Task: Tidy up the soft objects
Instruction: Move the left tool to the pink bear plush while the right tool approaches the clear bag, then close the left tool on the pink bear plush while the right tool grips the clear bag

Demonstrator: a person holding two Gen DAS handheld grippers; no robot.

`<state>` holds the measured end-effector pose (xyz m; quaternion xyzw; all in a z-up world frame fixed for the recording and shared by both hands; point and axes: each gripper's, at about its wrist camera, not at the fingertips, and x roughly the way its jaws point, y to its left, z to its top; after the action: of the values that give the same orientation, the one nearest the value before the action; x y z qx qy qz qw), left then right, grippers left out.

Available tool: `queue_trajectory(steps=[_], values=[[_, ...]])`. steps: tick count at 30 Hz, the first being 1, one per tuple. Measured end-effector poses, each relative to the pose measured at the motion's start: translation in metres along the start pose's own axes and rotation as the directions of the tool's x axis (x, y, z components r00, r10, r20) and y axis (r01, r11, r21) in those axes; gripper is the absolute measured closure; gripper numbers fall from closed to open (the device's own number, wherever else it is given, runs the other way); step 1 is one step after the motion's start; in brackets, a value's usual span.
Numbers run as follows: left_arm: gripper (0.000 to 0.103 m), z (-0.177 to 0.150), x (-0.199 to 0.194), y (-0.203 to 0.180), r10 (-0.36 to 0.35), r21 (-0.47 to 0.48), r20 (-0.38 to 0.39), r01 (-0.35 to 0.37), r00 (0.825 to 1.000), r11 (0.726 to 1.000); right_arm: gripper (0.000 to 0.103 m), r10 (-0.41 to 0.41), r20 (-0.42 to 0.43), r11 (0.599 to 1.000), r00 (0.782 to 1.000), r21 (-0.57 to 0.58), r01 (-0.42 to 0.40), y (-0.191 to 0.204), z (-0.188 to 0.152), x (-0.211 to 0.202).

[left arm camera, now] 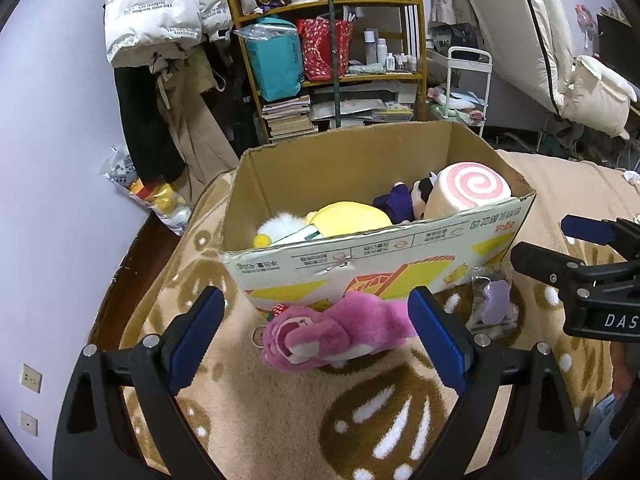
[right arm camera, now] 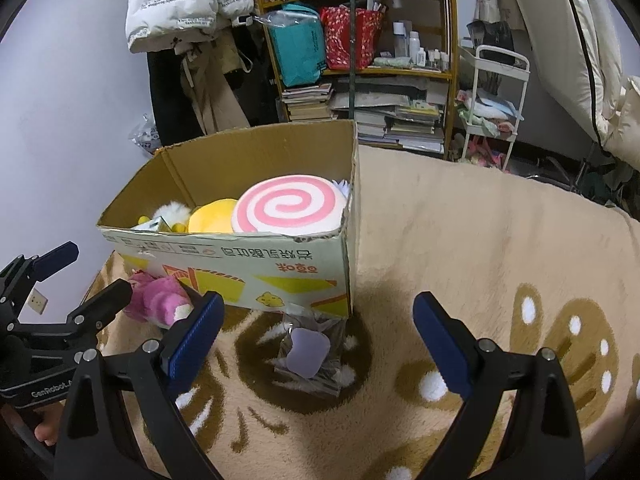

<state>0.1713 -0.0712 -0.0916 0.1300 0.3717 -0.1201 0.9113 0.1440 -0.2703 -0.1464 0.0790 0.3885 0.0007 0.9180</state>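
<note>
Two items remain outside the cardboard box [left arm camera: 400, 248], against its front: a pink plush bear [left arm camera: 332, 332] framed by our released left tool [left arm camera: 316, 344], a bagged purple piece [right arm camera: 308, 346] before our released right tool [right arm camera: 318, 344].

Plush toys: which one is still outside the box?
The pink bear, lying on the blanket against the box front, between the open left gripper fingers. The others sit inside the box.
</note>
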Motion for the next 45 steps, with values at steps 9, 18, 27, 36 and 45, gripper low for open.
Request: queue_trajectory(steps=[9, 18, 27, 36, 45], values=[[0.011, -0.006, 0.018, 0.003, 0.016, 0.007, -0.041, -0.016, 0.999, 1.000, 0.004, -0.004, -0.057, 1.000, 0.998, 0.020, 0.005, -0.004, -0.001, 0.022], [0.011, -0.015, 0.043, 0.015, -0.022, -0.027, -0.089, 0.019, 0.996, 0.999, 0.004, -0.014, -0.106, 0.999, 0.994, 0.031, 0.017, -0.006, -0.006, 0.045], [0.007, -0.018, 0.051, 0.021, -0.083, -0.073, -0.103, 0.076, 0.991, 0.994, 0.004, -0.022, -0.163, 0.999, 0.986, 0.030, 0.028, -0.008, -0.011, 0.066], [0.007, -0.025, 0.064, 0.029, -0.188, -0.166, -0.127, 0.166, 0.974, 0.972, 0.004, -0.022, -0.190, 0.998, 0.982, 0.050, 0.032, -0.015, -0.011, 0.077], [0.024, -0.025, 0.062, 0.031, -0.251, -0.215, -0.137, 0.219, 0.958, 0.952, 0.004, -0.014, -0.221, 0.998, 0.975, 0.050, 0.026, -0.023, -0.008, 0.086]])
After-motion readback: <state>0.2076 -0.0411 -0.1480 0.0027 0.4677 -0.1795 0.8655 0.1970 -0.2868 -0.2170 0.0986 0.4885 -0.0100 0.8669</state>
